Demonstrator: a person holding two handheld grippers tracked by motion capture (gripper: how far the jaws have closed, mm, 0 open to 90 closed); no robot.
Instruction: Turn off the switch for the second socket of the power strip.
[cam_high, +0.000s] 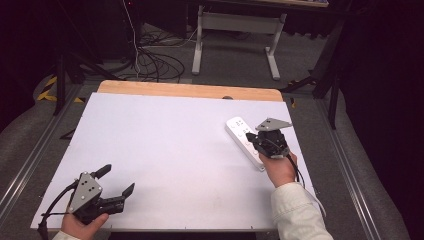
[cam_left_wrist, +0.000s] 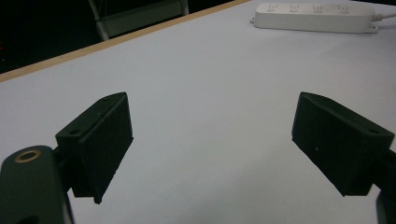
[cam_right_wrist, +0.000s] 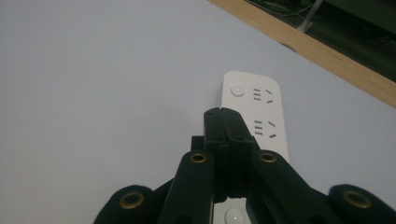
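Observation:
A white power strip (cam_high: 239, 128) lies at the right side of the white table top (cam_high: 165, 145), running slantwise toward the person. My right gripper (cam_high: 251, 136) hovers over its middle with jaws shut together and nothing seen between them. In the right gripper view the closed jaws (cam_right_wrist: 223, 119) point along the power strip (cam_right_wrist: 254, 100), past its round switch and socket slots. My left gripper (cam_high: 118, 180) is held near the front left corner, jaws wide open and empty. From the left gripper (cam_left_wrist: 212, 119) view the power strip (cam_left_wrist: 315, 17) lies far off at the top right.
A bare wooden strip (cam_high: 190, 90) borders the table's far edge. Beyond it are floor cables (cam_high: 155, 62) and a white desk frame (cam_high: 235, 25). The strip's white cord (cam_high: 316, 197) trails off the right edge by the sleeve.

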